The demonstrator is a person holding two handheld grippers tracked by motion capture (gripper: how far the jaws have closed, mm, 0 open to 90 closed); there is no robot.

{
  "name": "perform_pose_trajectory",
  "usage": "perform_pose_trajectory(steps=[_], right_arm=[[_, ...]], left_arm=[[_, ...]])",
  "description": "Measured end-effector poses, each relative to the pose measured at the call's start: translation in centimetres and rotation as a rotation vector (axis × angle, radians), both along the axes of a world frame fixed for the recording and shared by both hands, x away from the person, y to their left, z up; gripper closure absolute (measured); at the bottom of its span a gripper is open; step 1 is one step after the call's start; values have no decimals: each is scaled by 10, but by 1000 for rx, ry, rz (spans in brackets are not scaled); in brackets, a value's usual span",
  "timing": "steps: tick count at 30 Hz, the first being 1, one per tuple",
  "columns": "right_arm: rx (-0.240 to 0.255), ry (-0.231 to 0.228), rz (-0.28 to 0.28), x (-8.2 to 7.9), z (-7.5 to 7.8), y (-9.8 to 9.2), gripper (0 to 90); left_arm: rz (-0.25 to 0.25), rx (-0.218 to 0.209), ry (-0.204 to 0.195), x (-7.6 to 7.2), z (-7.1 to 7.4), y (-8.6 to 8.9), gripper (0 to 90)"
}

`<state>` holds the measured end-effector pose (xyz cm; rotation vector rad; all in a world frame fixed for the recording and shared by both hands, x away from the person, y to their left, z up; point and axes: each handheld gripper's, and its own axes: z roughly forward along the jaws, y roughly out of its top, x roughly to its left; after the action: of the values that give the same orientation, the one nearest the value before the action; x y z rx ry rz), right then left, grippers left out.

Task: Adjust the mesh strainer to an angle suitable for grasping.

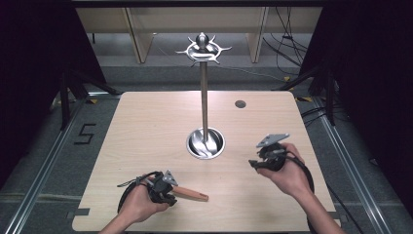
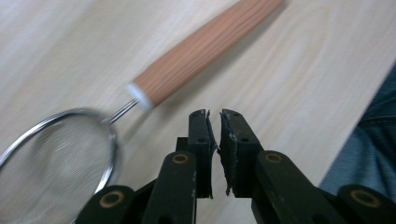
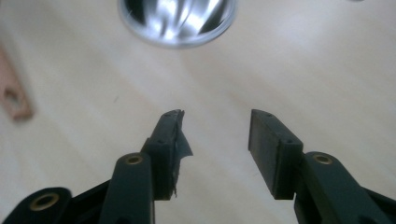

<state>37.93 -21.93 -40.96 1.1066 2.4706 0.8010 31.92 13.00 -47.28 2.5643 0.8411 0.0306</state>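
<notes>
A small mesh strainer [image 2: 51,163] with a wooden handle [image 2: 201,51] lies flat on the wooden table [image 1: 146,126] near its front left. In the high view the handle [image 1: 192,195] sticks out to the right from under my left gripper [image 1: 163,189]. The left gripper [image 2: 215,114] hovers just beside the handle's metal neck, jaws pressed together with nothing between them. A steel stand rises mid-table, with a round base dish [image 1: 206,143], a pole [image 1: 204,97] and a crown of hooks [image 1: 202,48]. My right gripper [image 1: 258,161] is open, aimed at the dish [image 3: 177,18], tips [image 3: 215,116] above bare wood.
A small dark round hole [image 1: 240,104] sits in the tabletop at the back right. The handle's end [image 3: 14,100] shows at the left of the right gripper view. A denim-clad leg [image 2: 373,135] is beyond the table's front edge. Black curtains flank both sides.
</notes>
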Motion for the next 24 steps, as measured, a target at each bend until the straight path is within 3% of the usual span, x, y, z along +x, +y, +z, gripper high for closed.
perform_pose_trajectory(steps=[2, 3, 4, 5, 8, 9, 10, 12, 14, 17, 18, 19, 22, 23, 24], right_arm=[[19, -25, -29, 9, 11, -6, 533], [6, -43, -22, 12, 13, -8, 535], [0, -34, -22, 14, 13, -8, 533], [-3, -21, -22, 15, 13, -9, 533], [0, 7, -18, 13, 2, -14, 531], [26, 45, -44, 9, -1, -15, 531], [26, 45, -44, 9, -1, -15, 531], [36, 40, -47, 0, -14, -26, 531], [35, 69, -62, -10, -24, -33, 532], [55, 51, -81, -25, -38, -45, 526], [37, 60, -77, -29, -38, -51, 520], [79, 75, -125, -35, -41, -52, 520], [68, 73, -132, -41, -42, -62, 519], [117, 57, -188, -47, -47, -64, 519], [117, 57, -188, -47, -47, -64, 519]], left_arm=[[-15, -4, 5, -1, -2, -3, 810], [-16, -12, 10, -1, -2, -4, 809], [-35, 4, 8, 0, -1, -4, 807], [-11, -16, 10, -2, -1, -6, 806], [-20, -25, 11, 0, -1, -9, 833], [-20, -30, 12, 0, -1, -12, 841], [-20, -30, 12, 0, -1, -12, 846], [-70, 4, 23, 2, -1, -18, 849], [-87, 3, 31, 2, 0, -23, 848], [-86, -8, 32, 2, 0, -27, 836], [-80, -13, 28, 2, 0, -28, 834], [-82, -10, 25, 2, 1, -27, 833], [-84, -8, 25, 2, 1, -26, 835], [-85, -8, 24, 2, 1, -26, 838], [-82, -9, 24, 2, 1, -25, 838]])
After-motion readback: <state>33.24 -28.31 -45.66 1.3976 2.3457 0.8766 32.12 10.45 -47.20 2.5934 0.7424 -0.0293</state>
